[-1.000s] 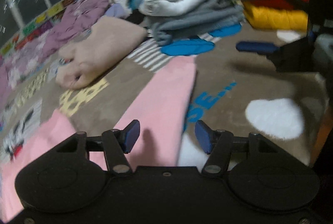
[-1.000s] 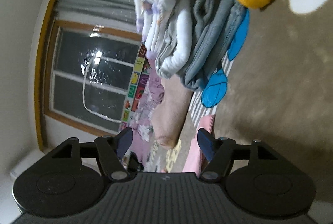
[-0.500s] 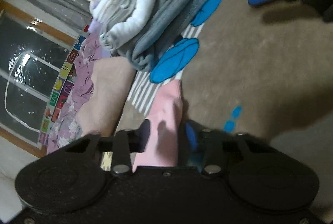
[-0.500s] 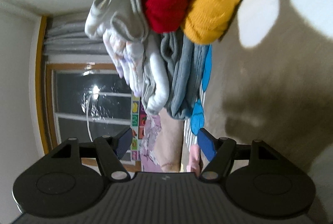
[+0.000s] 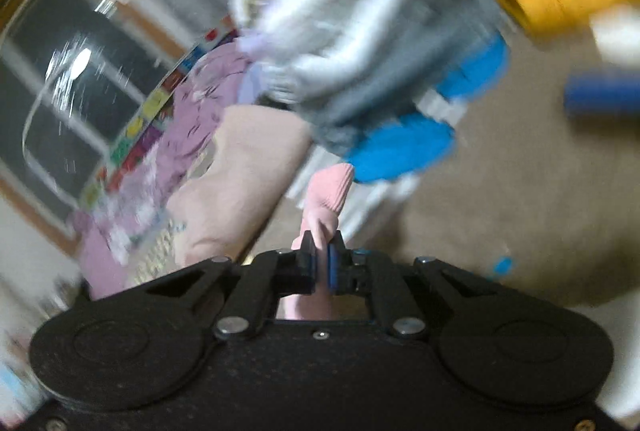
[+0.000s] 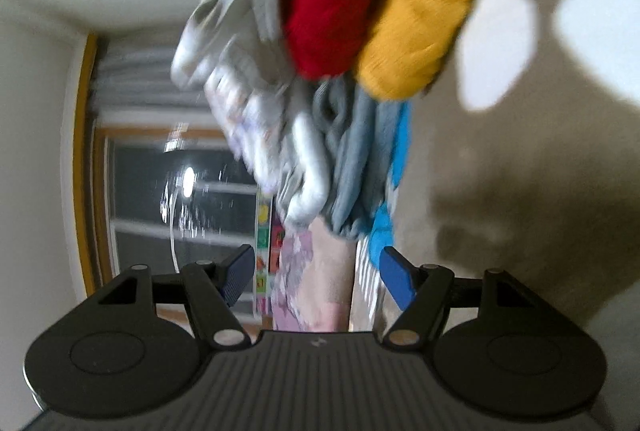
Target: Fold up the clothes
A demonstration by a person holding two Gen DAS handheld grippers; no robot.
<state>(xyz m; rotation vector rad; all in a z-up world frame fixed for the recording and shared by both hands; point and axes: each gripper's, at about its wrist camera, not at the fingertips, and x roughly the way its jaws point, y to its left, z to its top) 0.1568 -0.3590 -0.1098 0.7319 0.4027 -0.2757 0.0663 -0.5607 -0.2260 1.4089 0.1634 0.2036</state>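
Pink garment (image 5: 327, 191): pinched by clenched left claw (image 5: 320, 263), cuff toward 12 o'clock, for lifting into a fold.
Right claw (image 6: 318, 277): released, empty, free to assist.

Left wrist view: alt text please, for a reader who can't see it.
The left gripper is shut on a pink garment whose ribbed cuff sticks up past the fingers. Beyond it, blurred by motion, a pile of clothes sits on a tan rug, with a beige garment to the left and a dark window behind.
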